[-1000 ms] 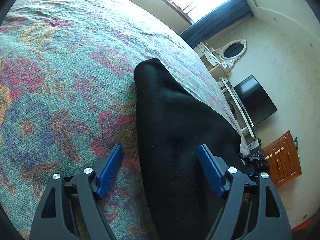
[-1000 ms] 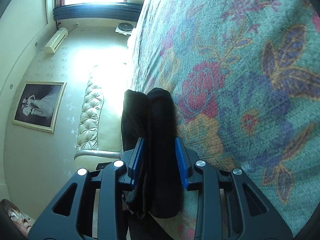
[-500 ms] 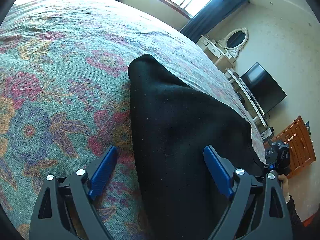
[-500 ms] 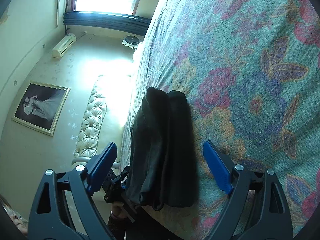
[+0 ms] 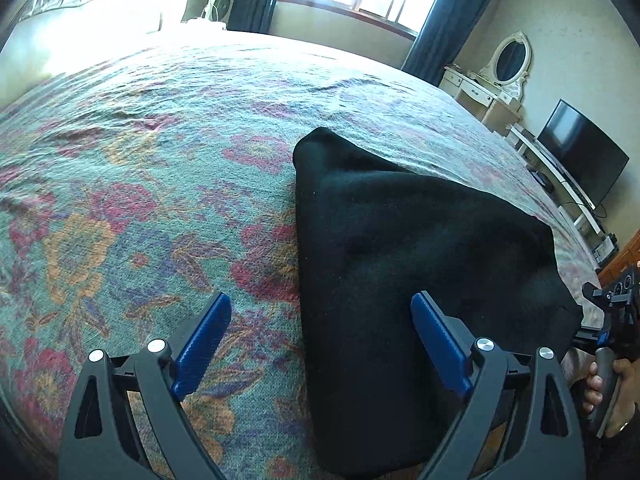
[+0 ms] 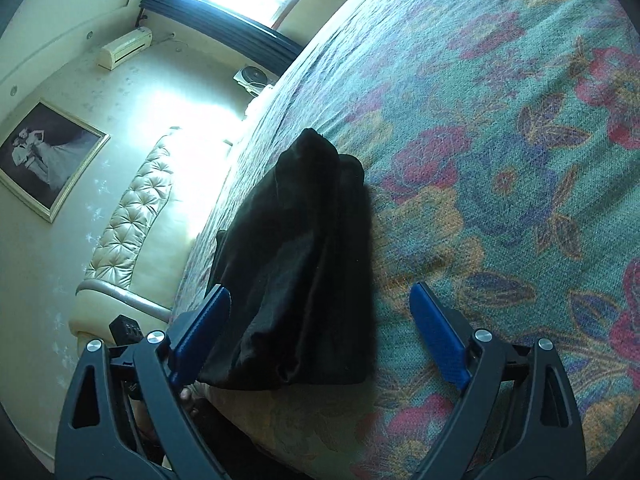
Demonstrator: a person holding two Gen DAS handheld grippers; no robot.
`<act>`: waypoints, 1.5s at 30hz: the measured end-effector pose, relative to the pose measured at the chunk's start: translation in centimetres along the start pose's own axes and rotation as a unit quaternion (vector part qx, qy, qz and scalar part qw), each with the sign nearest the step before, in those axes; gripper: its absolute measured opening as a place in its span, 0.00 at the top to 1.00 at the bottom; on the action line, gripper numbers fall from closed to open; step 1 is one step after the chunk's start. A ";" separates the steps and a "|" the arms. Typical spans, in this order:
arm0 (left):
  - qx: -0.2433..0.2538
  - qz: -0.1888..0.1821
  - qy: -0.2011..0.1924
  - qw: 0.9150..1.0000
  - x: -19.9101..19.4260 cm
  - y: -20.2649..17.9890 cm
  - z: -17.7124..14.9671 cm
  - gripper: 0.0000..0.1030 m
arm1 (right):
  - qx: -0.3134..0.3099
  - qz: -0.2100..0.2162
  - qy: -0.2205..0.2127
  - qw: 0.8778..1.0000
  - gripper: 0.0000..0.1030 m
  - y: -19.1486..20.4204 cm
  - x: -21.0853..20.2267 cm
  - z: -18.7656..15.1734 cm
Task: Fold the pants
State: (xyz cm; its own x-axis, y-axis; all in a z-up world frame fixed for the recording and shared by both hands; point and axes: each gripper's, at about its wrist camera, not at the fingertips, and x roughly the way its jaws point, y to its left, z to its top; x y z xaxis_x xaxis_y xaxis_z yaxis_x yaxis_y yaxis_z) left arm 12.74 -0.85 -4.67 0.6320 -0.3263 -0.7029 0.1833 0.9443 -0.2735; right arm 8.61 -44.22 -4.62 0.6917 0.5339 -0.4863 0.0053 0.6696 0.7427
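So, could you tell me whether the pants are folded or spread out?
Folded: the pants lie as a compact stack of layers on the bedspread.

folded black pants (image 5: 404, 240) on floral bedspread (image 5: 140, 200)

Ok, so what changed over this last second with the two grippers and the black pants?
The right gripper let go: a second ago it was clamped on the folded edge of the black pants, and now it stands wide, drawn back off the cloth. The left gripper was already open; its jaws are opening a little more as it tips up toward the window. The pants stayed folded on the floral bedspread.
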 end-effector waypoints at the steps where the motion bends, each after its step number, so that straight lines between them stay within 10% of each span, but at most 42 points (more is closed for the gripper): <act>1: -0.002 0.007 0.000 1.000 -0.3 -0.1 -0.3 0.13 | -0.006 -0.007 -0.002 1.000 0.11 0.2 0.0 -0.3; 12: -0.011 0.071 -0.009 0.997 -4.0 -2.5 -3.5 0.13 | -0.046 -0.098 -0.025 0.994 0.07 3.4 -0.6 -3.3; 18: -0.009 0.082 -0.020 0.996 -4.9 -3.9 -4.3 0.13 | -0.128 -0.191 -0.064 0.971 0.07 8.0 -1.5 -7.5; 26: 0.034 0.101 -0.025 0.994 -5.5 -6.3 -5.2 0.13 | -0.216 -0.205 -0.052 0.953 0.07 11.6 -0.4 -11.2; 45: 0.025 0.075 -0.036 0.996 -6.8 -7.4 -4.9 0.13 | -0.215 -0.202 -0.043 0.954 0.07 11.7 -0.5 -11.6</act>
State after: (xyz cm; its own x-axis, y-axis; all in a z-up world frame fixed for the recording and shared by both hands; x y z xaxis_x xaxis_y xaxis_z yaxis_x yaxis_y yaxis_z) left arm 3.42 -5.82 -1.09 0.7065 -0.1795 -0.6846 0.1193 0.9837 -0.1348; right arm -0.06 -30.66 -1.01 0.7527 0.1553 -0.6398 -0.0006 0.9719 0.2352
